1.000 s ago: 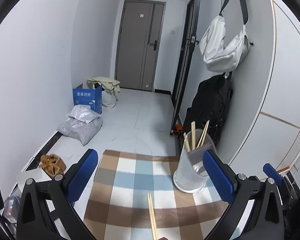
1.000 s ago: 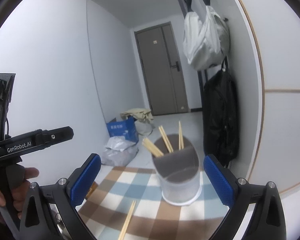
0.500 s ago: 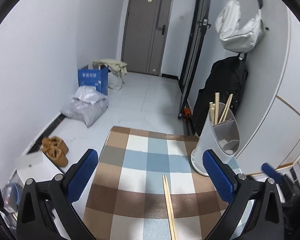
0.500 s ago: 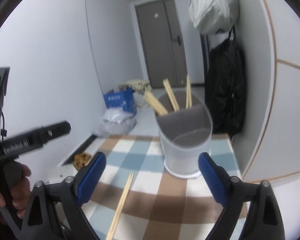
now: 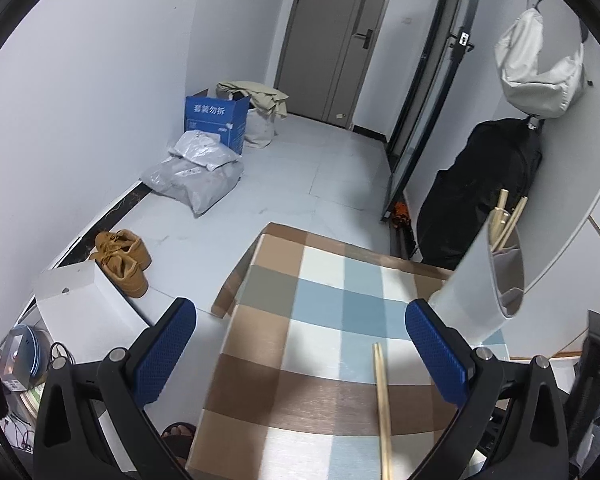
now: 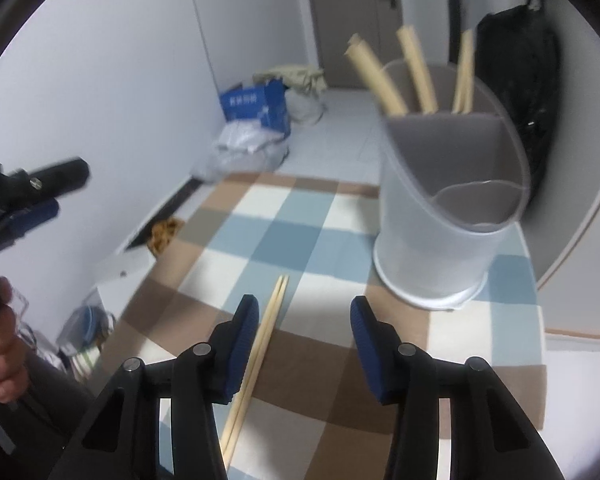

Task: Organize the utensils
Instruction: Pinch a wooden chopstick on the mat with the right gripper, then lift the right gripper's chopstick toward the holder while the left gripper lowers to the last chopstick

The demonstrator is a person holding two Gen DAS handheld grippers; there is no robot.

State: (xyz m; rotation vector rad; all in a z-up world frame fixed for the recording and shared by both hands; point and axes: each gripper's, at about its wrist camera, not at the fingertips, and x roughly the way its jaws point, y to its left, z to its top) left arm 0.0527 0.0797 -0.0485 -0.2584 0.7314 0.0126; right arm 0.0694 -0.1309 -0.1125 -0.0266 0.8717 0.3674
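Both grippers are dipping toward the checked tablecloth [image 6: 324, 216], the view tipping down from door and wall to the table. The right gripper [image 6: 302, 330] has just been closing from wide to roughly half spread. The loose chopstick pair [image 6: 260, 354] is lying between its jaws, close against the left pad, but nothing is pinched yet. The left gripper [image 5: 300, 350] is hanging fully spread, gripping nothing.

Progress: the translucent utensil holder [image 6: 448, 216] is standing upright on the cloth, with several chopsticks [image 6: 416, 76] already sitting in its rear compartment; the front compartment is looking empty. The loose pair is lying flat on the cloth, near the holder's base on the side facing the grippers, apart from it. Likely remaining: pinching the pair, lifting it, dropping it in with the others.

Against the earlier frames, the holder is looming nearer and larger in the right wrist view, and sliding to the far right edge of the left wrist view. Motion blur is softening the right view.
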